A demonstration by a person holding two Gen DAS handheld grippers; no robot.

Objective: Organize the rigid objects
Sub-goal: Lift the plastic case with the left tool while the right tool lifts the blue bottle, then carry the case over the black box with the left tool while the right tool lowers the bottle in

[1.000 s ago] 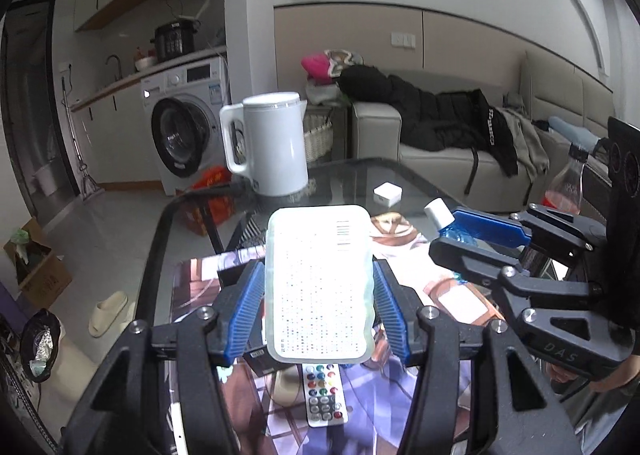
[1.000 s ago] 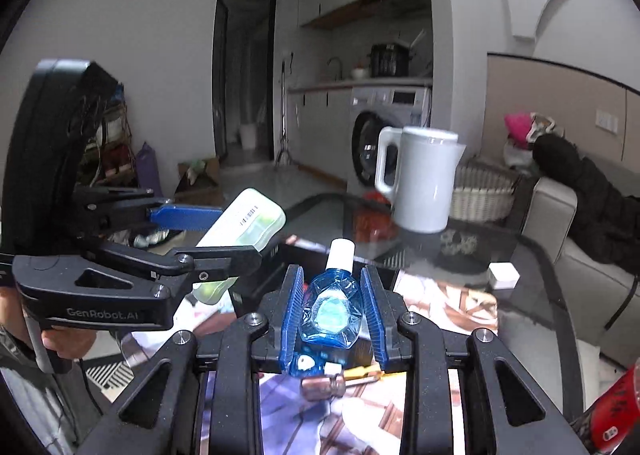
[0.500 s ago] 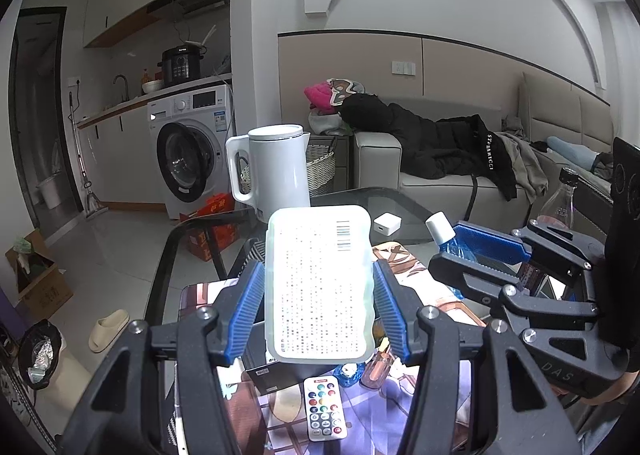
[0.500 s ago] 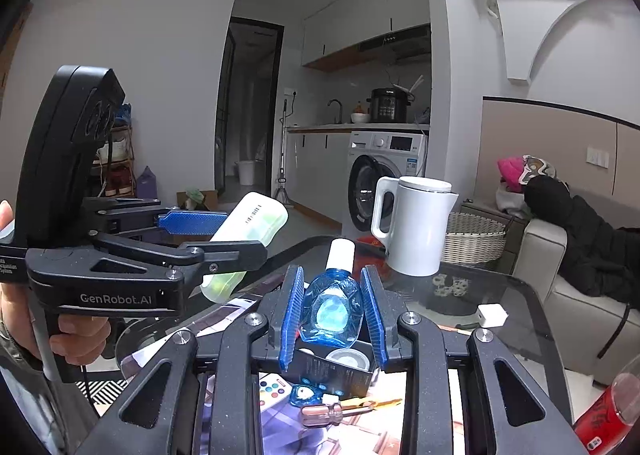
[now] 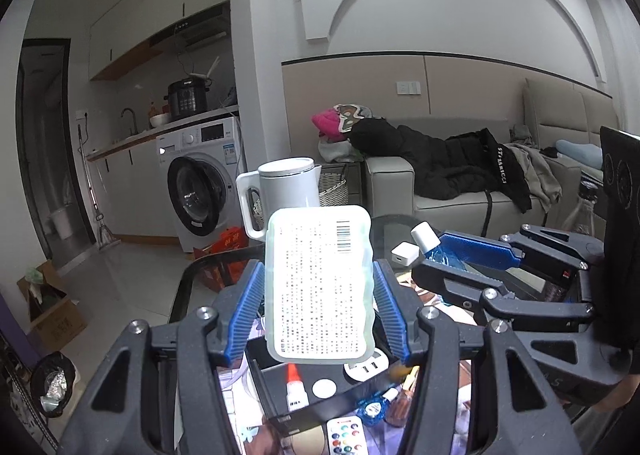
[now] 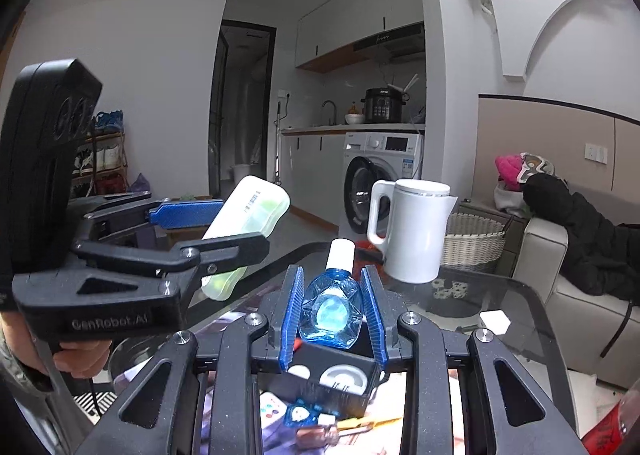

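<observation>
My left gripper (image 5: 320, 291) is shut on a pale green translucent case (image 5: 320, 283) with printed text and a barcode, held high above the table. It also shows in the right wrist view (image 6: 248, 231). My right gripper (image 6: 332, 307) is shut on a small blue bottle (image 6: 331, 311) with a white cap, which also shows in the left wrist view (image 5: 430, 243). Below both sits a black open box (image 5: 316, 387) holding a small white tube and round white items. The box also shows in the right wrist view (image 6: 336, 379).
A white kettle (image 5: 286, 191) and a small white cube (image 5: 404, 253) stand on the glass table (image 6: 500, 303). A remote (image 5: 346, 437), a blue round item (image 5: 372, 409) and other small things lie in front of the box. A red-labelled bottle (image 6: 608, 431) is at right.
Both grippers have risen and tilted upward with their objects still held. The table and the black box now sit lower in both views.
</observation>
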